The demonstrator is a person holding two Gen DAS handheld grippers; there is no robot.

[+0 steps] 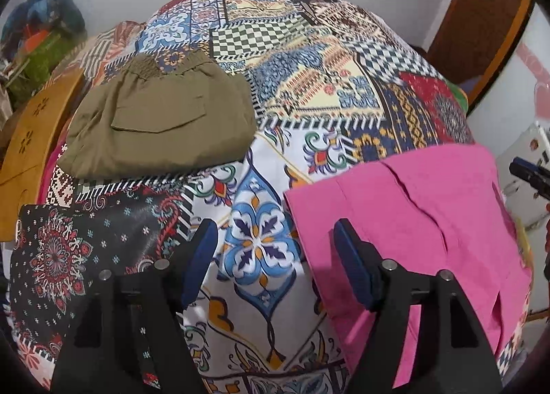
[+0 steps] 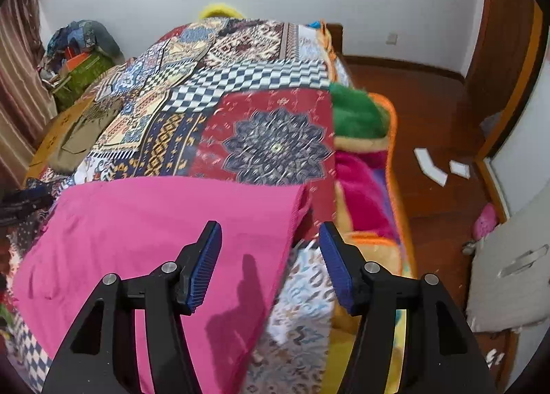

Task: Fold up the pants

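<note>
Pink pants lie folded flat on the patterned bedspread, at the right of the left wrist view and at the lower left of the right wrist view. My left gripper is open and empty, hovering just left of the pants' left edge. My right gripper is open and empty above the pants' right edge. Folded olive-green pants lie on the bed's far left and also show small in the right wrist view.
A wooden board borders the bed's left side. A pile of clutter sits in the far left corner. A fluffy multicoloured blanket hangs off the bed's right side above a wooden floor. The other gripper's tip shows at right.
</note>
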